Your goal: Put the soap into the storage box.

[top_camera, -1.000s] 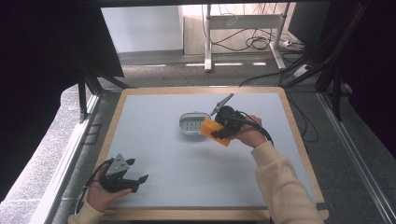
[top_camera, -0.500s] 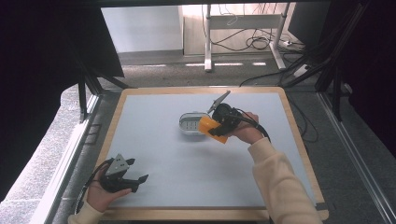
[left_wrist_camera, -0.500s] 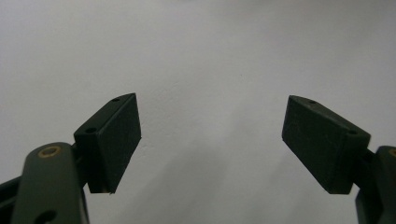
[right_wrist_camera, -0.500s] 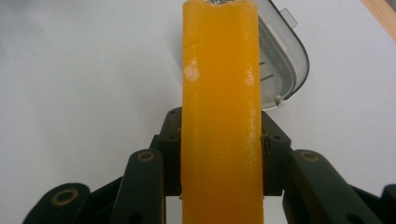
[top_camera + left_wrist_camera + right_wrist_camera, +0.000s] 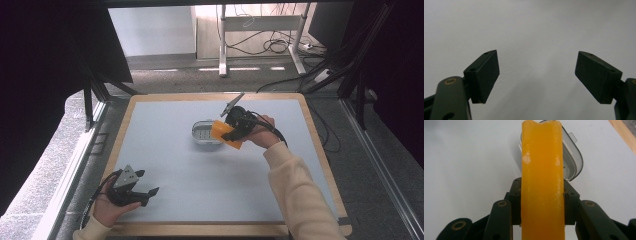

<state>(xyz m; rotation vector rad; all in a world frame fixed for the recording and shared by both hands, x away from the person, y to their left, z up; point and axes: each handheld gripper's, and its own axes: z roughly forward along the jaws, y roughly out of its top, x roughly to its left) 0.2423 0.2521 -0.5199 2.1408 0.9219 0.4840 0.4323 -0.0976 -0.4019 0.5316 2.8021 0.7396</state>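
Orange block (image 5: 541, 182) clamped in right tongs (image 5: 541, 206) above metal tin (image 5: 206, 133); left tongs (image 5: 536, 72) agape, nothing between.

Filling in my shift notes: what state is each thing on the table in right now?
Orange block: clamped between the jaws, held over the tray.
Metal tray: flat on the mat, nothing seen in it.
Right hand-held gripper: shut on the block.
Left hand-held gripper: open, nothing between its jaws.

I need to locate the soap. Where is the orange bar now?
In the high view the orange bar is right of centre, clamped in the right gripper, at the right rim of the small metal dish.
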